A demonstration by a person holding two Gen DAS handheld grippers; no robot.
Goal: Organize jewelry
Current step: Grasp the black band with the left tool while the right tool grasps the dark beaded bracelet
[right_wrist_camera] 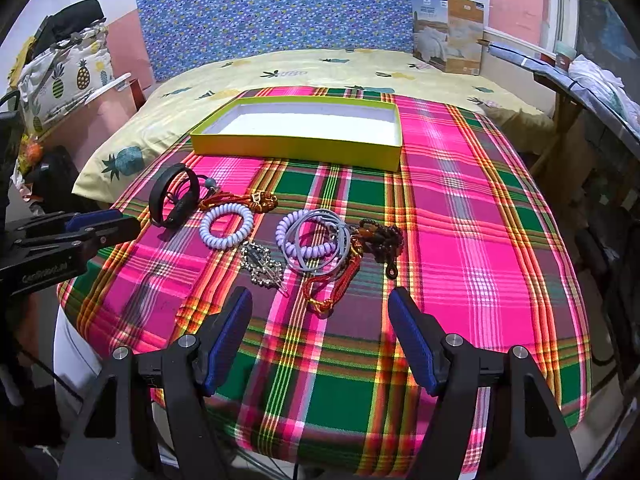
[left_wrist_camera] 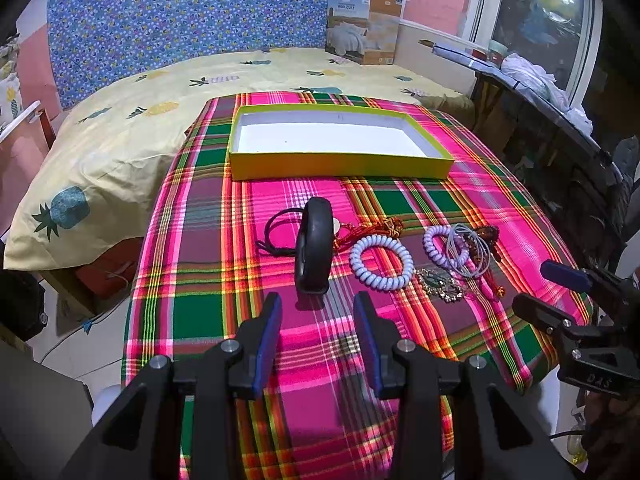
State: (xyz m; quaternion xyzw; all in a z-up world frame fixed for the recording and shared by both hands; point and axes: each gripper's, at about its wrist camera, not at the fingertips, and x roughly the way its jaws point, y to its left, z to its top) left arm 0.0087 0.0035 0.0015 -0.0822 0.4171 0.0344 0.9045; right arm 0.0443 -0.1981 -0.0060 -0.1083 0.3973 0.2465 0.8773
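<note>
Left wrist view lines your left gripper (left_wrist_camera: pixel 318 320), fingers apart, on the upright black rubbery bracelet (left_wrist_camera: pixel 313 251); your right gripper (right_wrist_camera: pixel 320 320) waits, spread, near the empty yellow cardboard tray (right_wrist_camera: pixel 296 148).

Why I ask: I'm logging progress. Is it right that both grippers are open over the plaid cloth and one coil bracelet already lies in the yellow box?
Not quite. Both the left gripper and right gripper are open, but the yellow box holds nothing. Both wrist views show the white coil bracelet and lilac coil bracelet on the plaid cloth.
</note>
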